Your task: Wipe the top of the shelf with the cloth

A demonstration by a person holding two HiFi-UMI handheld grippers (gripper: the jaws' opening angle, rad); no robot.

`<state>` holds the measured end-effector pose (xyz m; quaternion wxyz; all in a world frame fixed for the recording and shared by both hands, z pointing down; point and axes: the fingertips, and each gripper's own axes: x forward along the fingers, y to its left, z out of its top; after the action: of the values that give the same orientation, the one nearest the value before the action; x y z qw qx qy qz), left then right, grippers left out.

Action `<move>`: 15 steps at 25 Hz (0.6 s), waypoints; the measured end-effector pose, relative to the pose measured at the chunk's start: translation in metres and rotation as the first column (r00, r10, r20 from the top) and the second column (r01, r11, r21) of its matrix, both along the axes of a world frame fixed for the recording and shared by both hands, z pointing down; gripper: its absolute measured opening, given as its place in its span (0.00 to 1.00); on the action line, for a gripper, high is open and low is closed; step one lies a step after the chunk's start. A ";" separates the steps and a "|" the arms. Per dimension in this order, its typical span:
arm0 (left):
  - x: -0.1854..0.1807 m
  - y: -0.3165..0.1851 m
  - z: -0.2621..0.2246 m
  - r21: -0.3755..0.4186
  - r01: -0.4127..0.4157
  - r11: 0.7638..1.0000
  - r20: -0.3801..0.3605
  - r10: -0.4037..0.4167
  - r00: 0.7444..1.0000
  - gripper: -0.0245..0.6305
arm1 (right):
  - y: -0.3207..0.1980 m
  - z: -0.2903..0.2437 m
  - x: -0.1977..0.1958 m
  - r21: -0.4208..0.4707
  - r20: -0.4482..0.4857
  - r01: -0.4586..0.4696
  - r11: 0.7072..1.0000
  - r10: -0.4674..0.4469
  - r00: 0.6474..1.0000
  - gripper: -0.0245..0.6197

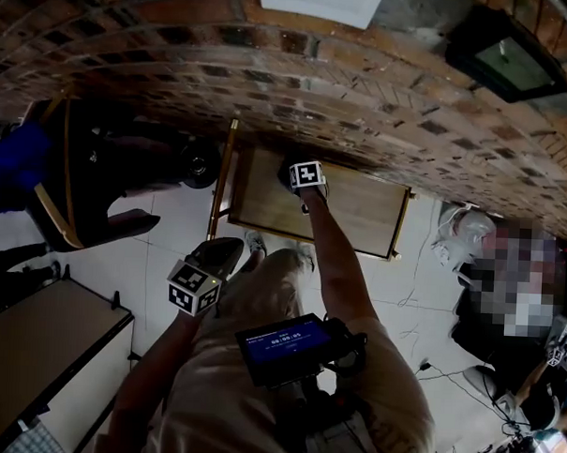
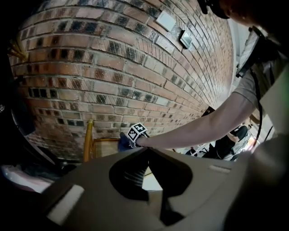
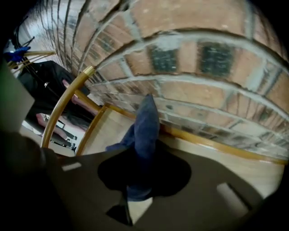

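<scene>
One view shows right tool [image 3: 137,173] clamping cloth [image 3: 146,128].

The cloth [image 3: 145,126] is dark blue, the shelf [image 1: 359,210] pale wood with golden rails, the brick wall [image 1: 383,103] red-brown.

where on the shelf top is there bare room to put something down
The shelf top is bare to the right of the right gripper, from the brick wall to its front edge. It is crowded only at the back left, where that gripper holds the cloth.
</scene>
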<state>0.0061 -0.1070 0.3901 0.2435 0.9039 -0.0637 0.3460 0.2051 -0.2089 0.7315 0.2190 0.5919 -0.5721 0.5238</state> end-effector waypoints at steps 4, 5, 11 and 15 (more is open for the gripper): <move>0.022 0.013 -0.005 -0.003 0.003 1.000 0.000 -0.003 1.000 0.04 | 0.049 0.007 0.034 -0.083 -0.022 -0.022 0.996 0.020 1.000 0.17; 0.028 0.016 -0.007 0.004 -0.001 1.000 0.001 0.001 1.000 0.04 | 0.058 0.008 0.042 -0.090 -0.027 -0.016 0.996 0.013 1.000 0.17; 0.061 0.027 -0.012 0.023 -0.023 0.999 0.010 0.023 1.000 0.04 | 0.093 0.015 0.077 -0.121 -0.050 0.001 0.993 -0.007 0.999 0.17; 0.085 0.045 -0.014 0.027 -0.060 0.998 0.017 0.059 0.998 0.04 | 0.119 0.020 0.101 -0.142 -0.040 -0.027 0.989 0.022 0.999 0.17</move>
<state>0.0908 -0.0620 0.3758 0.2198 0.9059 -0.0434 0.3595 0.3058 -0.0903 0.7514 0.2651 0.5915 -0.5217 0.5546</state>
